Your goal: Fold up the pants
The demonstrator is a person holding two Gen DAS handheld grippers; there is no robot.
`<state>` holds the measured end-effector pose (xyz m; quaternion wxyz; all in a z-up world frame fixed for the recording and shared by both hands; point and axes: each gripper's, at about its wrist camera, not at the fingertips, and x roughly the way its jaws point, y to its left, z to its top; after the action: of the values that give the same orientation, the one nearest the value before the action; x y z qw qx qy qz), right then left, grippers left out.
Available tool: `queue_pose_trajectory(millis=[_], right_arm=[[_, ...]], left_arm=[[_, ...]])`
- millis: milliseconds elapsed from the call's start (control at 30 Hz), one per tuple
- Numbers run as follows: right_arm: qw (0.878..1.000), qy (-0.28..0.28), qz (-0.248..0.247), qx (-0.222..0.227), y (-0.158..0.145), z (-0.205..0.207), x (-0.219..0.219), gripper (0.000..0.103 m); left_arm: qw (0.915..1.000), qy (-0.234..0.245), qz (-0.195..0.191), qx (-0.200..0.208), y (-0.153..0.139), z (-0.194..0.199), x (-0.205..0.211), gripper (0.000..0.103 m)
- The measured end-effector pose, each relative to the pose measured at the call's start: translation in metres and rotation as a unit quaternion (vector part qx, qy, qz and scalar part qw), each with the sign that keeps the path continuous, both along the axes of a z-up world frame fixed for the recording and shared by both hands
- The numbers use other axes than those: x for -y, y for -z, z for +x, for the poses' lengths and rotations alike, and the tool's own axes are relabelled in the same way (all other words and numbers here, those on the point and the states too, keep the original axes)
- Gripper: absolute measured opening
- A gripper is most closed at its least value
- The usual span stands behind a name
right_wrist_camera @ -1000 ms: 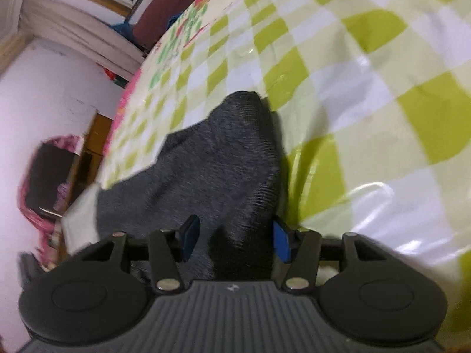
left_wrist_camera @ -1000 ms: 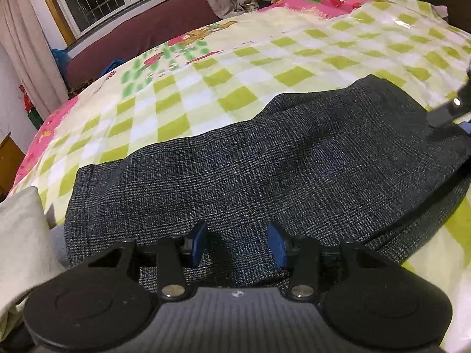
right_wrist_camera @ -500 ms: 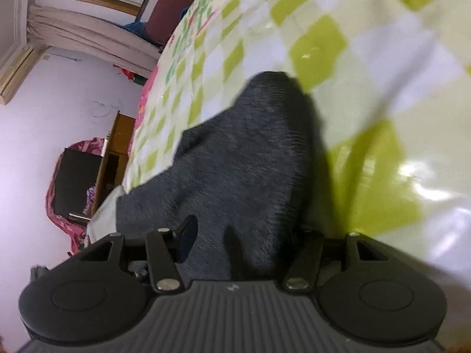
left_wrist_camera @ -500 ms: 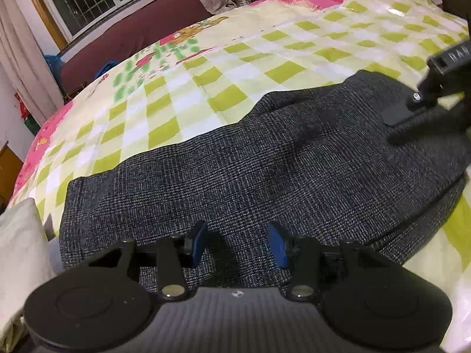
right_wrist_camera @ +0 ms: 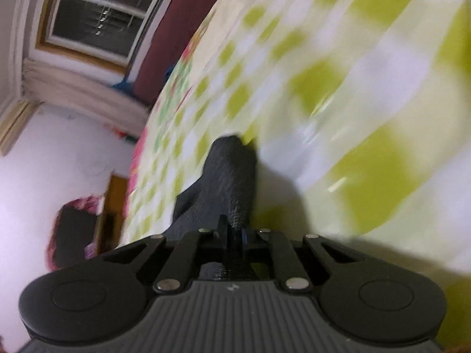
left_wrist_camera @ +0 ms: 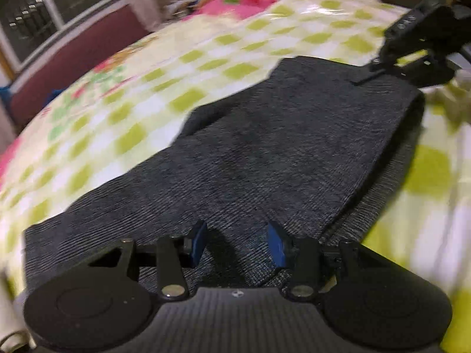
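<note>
One fold is in: dark pants (left_wrist_camera: 265, 153) lie doubled on the bed (left_wrist_camera: 176, 67). Right hand-held gripper (right_wrist_camera: 234, 236) closing, clamped on a fabric edge; left hand-held gripper (left_wrist_camera: 235, 242) apart above cloth. More folding remains, I'd say.

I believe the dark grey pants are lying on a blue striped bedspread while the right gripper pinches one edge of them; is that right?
Not quite: the bedspread is checked in yellow-green and white, not blue striped, as both wrist views show. The rest stands: in the right wrist view the right gripper is closing on a fold of the dark grey pants.
</note>
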<state>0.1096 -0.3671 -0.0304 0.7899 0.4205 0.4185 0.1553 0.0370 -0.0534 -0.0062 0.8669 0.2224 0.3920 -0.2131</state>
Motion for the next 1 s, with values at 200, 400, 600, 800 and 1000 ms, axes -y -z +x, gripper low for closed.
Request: queue_pose_trajectory(millis=[200, 400, 600, 800, 1000], right_arm=[[1.0, -0.014, -0.013, -0.016, 0.0, -0.008, 0.011, 0.028], [0.999, -0.012, 0.038, -0.025, 0.021, -0.008, 0.013, 0.043], [0.998, -0.023, 0.043, -0.042, 0.023, -0.006, 0.015, 0.042], [0.999, -0.02, 0.043, 0.001, 0.003, -0.02, -0.001, 0.015], [0.999, 0.006, 0.031, -0.016, 0.001, -0.021, -0.003, 0.013]], left_arm=[[0.9991, 0.036, -0.021, 0.006, -0.008, -0.008, 0.025, 0.058], [0.9997, 0.01, -0.021, -0.005, -0.006, -0.006, 0.011, 0.059], [0.9995, 0.002, -0.031, -0.007, -0.003, -0.008, 0.006, 0.059], [0.9994, 0.0, -0.033, -0.006, -0.001, -0.007, 0.001, 0.059], [0.9976, -0.026, -0.029, 0.057, -0.009, -0.017, -0.011, 0.059]])
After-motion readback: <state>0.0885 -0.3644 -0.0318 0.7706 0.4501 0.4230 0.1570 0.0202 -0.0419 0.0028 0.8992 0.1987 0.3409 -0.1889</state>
